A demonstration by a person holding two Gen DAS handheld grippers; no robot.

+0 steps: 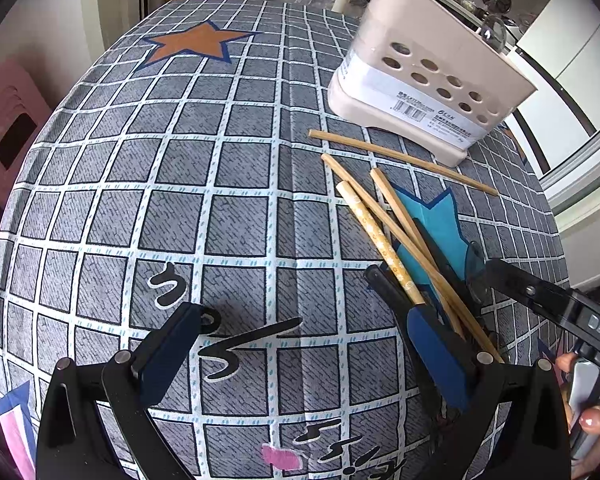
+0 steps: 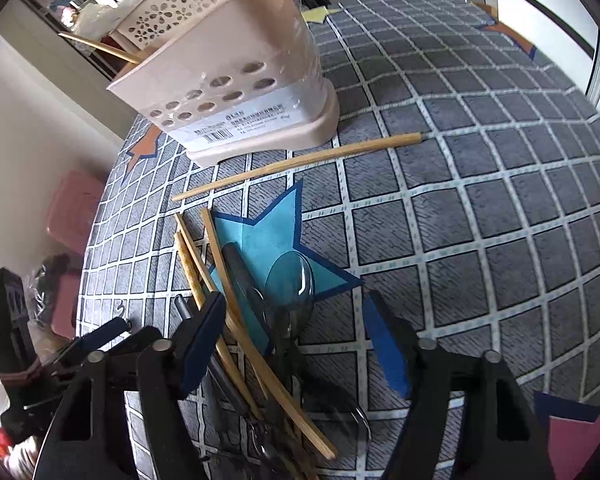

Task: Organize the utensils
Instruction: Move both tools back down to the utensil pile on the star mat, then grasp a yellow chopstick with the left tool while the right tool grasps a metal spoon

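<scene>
While the holder (image 2: 236, 92) stands upright in the upper left of my right view, most of the sorting looks undone — the utensils lie loose on the cloth (image 1: 140, 184). One stick (image 2: 96, 46) pokes out behind the holder at upper left; whether it sits inside a slot I cannot tell.

What remains, as I judge it: one chopstick (image 2: 300, 162) lies alone just in front of the holder's base, and a tangled pile sits lower centre — three more chopsticks (image 2: 224, 276) crossing over a clear spoon (image 2: 290, 284) and a dark handle (image 2: 236, 264), all on the blue star (image 2: 272, 228).

My right gripper (image 2: 296, 332) hangs over that pile with its jaws apart, straddling sticks and spoon, its pads pressing on nothing. My left gripper (image 1: 304, 348) is spread wide over bare cloth in the lower centre of its view, empty, one finger (image 1: 440, 356) beside the pile.

The chopsticks are pale wood, slim — one (image 1: 376, 236) carries a small flower print. The holder is beige plastic with round holes and a label.
</scene>
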